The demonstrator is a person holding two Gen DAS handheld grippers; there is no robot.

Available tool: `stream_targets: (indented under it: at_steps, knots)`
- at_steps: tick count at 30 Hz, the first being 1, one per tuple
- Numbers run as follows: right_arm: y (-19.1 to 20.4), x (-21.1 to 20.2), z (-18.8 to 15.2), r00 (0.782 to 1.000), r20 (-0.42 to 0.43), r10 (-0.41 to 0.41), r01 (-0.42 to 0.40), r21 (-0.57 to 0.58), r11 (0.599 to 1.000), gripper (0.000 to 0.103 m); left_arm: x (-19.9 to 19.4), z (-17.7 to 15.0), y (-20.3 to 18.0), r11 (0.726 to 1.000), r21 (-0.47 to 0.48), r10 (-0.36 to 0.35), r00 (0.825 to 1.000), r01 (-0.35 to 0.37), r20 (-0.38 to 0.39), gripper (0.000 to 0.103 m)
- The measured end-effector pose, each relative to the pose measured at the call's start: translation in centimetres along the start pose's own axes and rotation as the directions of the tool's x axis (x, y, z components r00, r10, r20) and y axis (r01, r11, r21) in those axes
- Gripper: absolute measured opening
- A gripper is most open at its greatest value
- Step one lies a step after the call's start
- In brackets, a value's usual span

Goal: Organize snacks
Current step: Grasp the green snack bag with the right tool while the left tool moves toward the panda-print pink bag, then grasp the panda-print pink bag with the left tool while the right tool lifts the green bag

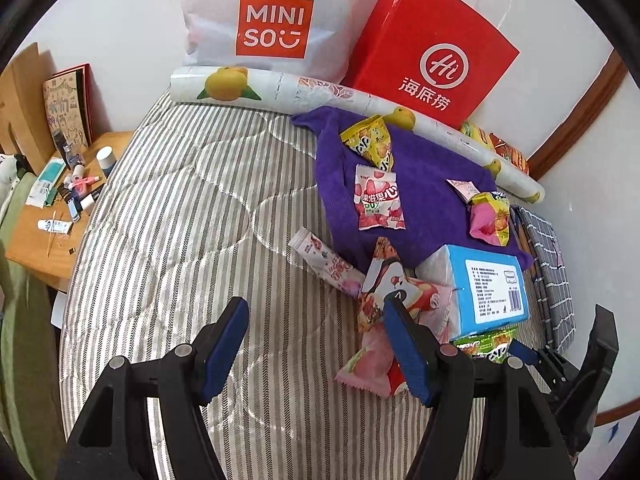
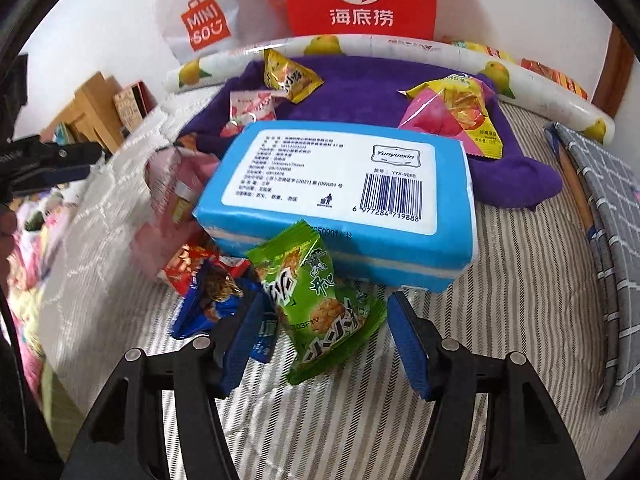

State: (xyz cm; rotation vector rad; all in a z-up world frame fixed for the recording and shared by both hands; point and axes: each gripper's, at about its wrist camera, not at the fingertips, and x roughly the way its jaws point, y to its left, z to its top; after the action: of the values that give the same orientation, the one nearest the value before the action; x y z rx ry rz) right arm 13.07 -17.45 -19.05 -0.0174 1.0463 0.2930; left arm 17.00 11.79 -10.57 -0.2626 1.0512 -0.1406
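In the left wrist view, the left gripper [image 1: 316,324] is at the bottom of the frame with its jaws wide apart and nothing between them. A pink snack bag [image 1: 370,364] lies by its right finger on the striped bed [image 1: 192,208]. A blue box [image 1: 486,288] sits at the right, and the purple towel [image 1: 424,184] holds more snacks.

In the right wrist view, the right gripper [image 2: 326,320] has wide jaws around a green snack bag [image 2: 320,304], not pinching it. The bag leans on the blue box [image 2: 340,196] in the middle of the frame.

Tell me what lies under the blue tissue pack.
The blue tissue pack rests tilted on the green snack packet and pink packets. Whatever lies beneath its middle is covered.
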Motion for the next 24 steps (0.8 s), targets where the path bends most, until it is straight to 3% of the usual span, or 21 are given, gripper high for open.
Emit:
stream_targets:
  at_steps: [6,9,12,18,24]
  knots:
    - [0.7,1.0,0.0,0.999,-0.022,-0.026,0.025,-0.04,0.999,0.064,0.1,-0.5,0.4,1.0,-0.006,0.001,1.0,-0.001,-0.008,0.068]
    - [1.0,1.3,0.0,0.998,-0.02,-0.062,0.06,-0.071,0.996,0.055,-0.1,-0.8,0.4,1.0,-0.003,0.004,1.0,-0.004,-0.009,0.068]
    - [1.0,0.9,-0.2,0.999,-0.009,-0.046,0.045,-0.081,0.996,0.043,-0.4,-1.1,0.5,1.0,-0.005,0.01,1.0,-0.01,-0.007,0.068]
    - [-0.1,-0.6,-0.7,0.999,-0.001,0.043,-0.043,-0.003,0.999,0.041,-1.2,-1.8,0.1,1.0,-0.009,0.004,1.0,-0.004,0.003,0.068]
    - [-1.4,-3.2,-1.5,0.999,0.047,0.008,-0.011,0.051,0.999,0.041,-1.2,-2.7,-1.3,1.0,0.021,0.0,1.0,0.0,-0.006,0.068]
